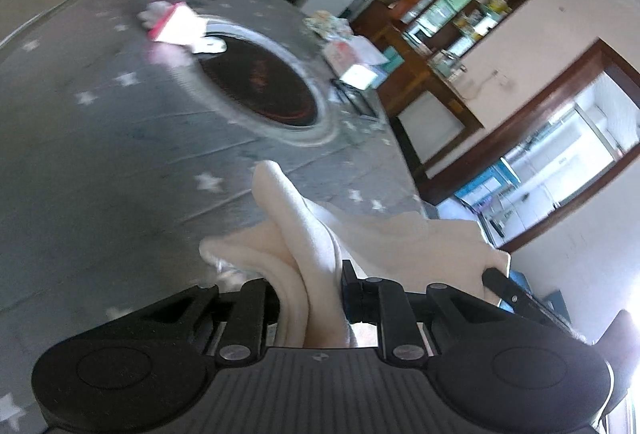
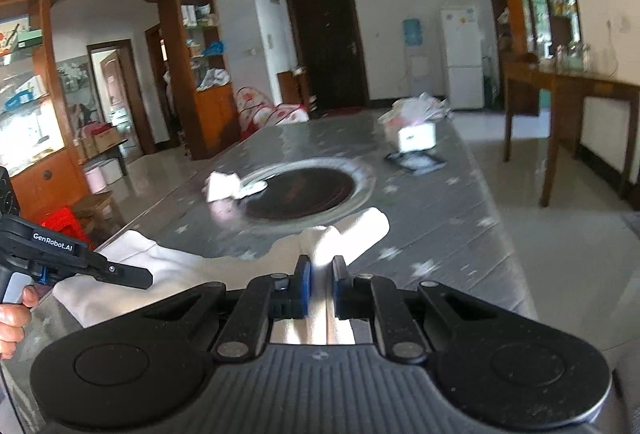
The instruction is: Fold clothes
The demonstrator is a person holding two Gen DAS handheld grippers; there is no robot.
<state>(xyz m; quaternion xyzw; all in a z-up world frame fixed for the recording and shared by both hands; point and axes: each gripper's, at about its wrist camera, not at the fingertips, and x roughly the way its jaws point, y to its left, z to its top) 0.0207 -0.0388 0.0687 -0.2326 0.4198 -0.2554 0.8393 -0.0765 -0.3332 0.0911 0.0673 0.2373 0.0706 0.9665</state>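
Both claws clamped on cream garment (image 1: 304, 246), left claw (image 1: 310, 290) on bunched fold at 6 o'clock, right claw (image 2: 320, 274) pinching edge, cloth draped low over grey bench (image 2: 420, 193), likely lifted to spread it for folding.

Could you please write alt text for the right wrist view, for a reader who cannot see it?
The right tongs are shut on a fold of pale cloth over a grey star-patterned table. At left, a hand holds the left tongs on the same cloth. Further back the table has a dark round inset.
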